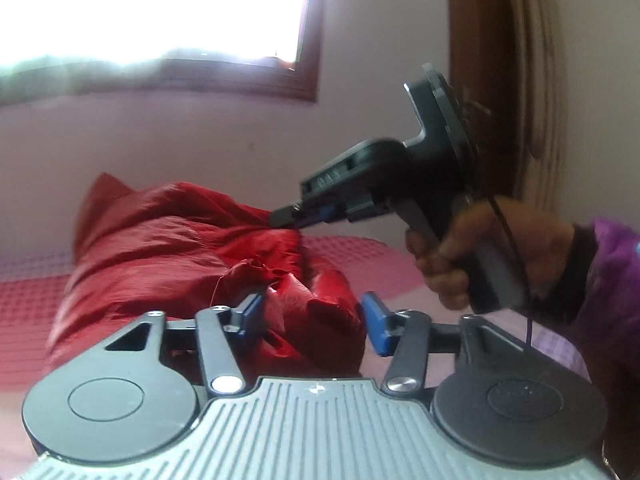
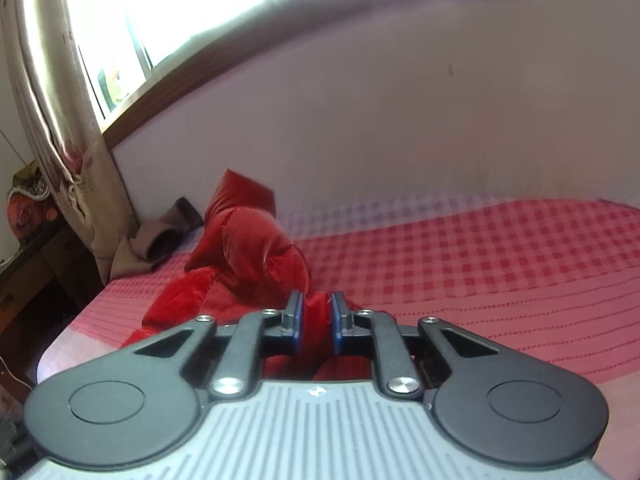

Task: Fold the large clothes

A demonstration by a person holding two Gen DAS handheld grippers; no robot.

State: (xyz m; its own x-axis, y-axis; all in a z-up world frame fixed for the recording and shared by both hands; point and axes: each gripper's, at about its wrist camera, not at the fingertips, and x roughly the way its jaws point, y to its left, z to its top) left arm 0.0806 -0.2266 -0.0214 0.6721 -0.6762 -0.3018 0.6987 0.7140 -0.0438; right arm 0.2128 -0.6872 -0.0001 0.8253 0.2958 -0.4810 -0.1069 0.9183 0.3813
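A shiny red garment (image 1: 160,256) lies bunched on a bed with a red-and-pink checked cover (image 2: 480,264). In the left wrist view my left gripper (image 1: 312,320) stands half wide, and a thick wad of the red fabric fills the gap and touches both blue pads. Further back, my right gripper (image 1: 286,216) pinches a fold of the same garment at its top edge and holds it off the bed. In the right wrist view that right gripper (image 2: 318,320) has its pads nearly together with red cloth (image 2: 248,248) squeezed between them.
A person's hand (image 1: 460,252) in a purple sleeve (image 1: 616,280) holds the right gripper's handle. A pale wall and a bright window (image 1: 152,8) rise behind the bed. A curtain (image 2: 60,120), a brown cloth (image 2: 160,236) and dark furniture (image 2: 32,264) are at the bed's left end.
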